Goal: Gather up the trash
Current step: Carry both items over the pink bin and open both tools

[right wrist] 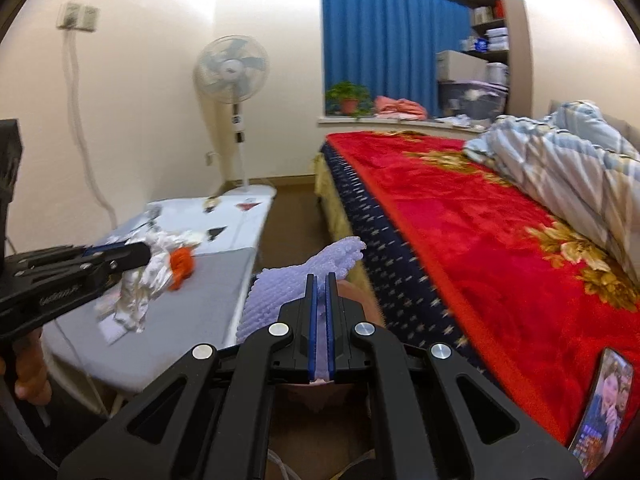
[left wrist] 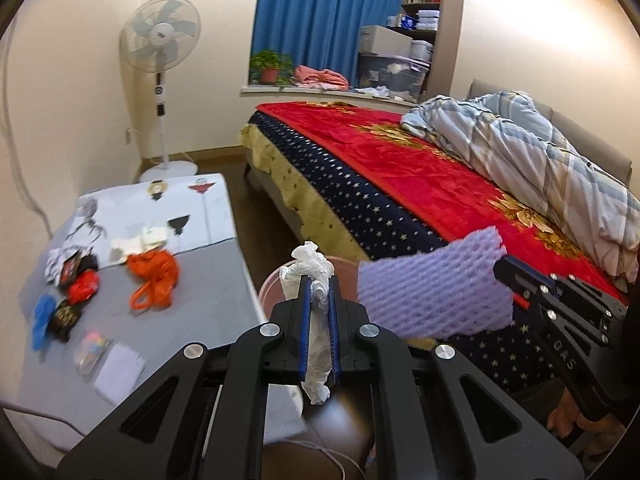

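The left gripper (left wrist: 319, 280) is clamped on a crumpled white tissue (left wrist: 316, 344), which runs the length of the blue pads and sticks out past the fingertips and behind them. The right gripper (right wrist: 320, 280) is clamped on a purple foam net (right wrist: 280, 292); in the left view the same net (left wrist: 432, 292) hangs from the right gripper (left wrist: 505, 270), just right of the tissue. Both pieces of trash are held above a pink bin (left wrist: 269, 286), whose rim peeks out beneath them between the table and the bed. In the right view the left gripper (right wrist: 140, 254) comes in from the left with the tissue (right wrist: 140, 284) dangling over the table's edge. The grey table (left wrist: 208, 312) still carries an orange net (left wrist: 154, 280), a red wad (left wrist: 84, 286), a blue scrap (left wrist: 42, 316), dark wrappers (left wrist: 66, 318), a clear packet (left wrist: 92, 350) and a white pad (left wrist: 120, 372). To the right lies the bed (left wrist: 400, 184) with a red cover and a striped quilt (left wrist: 540, 156); a phone (right wrist: 604, 404) rests on it. Farther back stand a fan (left wrist: 162, 32), a blue curtain (left wrist: 320, 20) and a plant (left wrist: 270, 66) on the sill.
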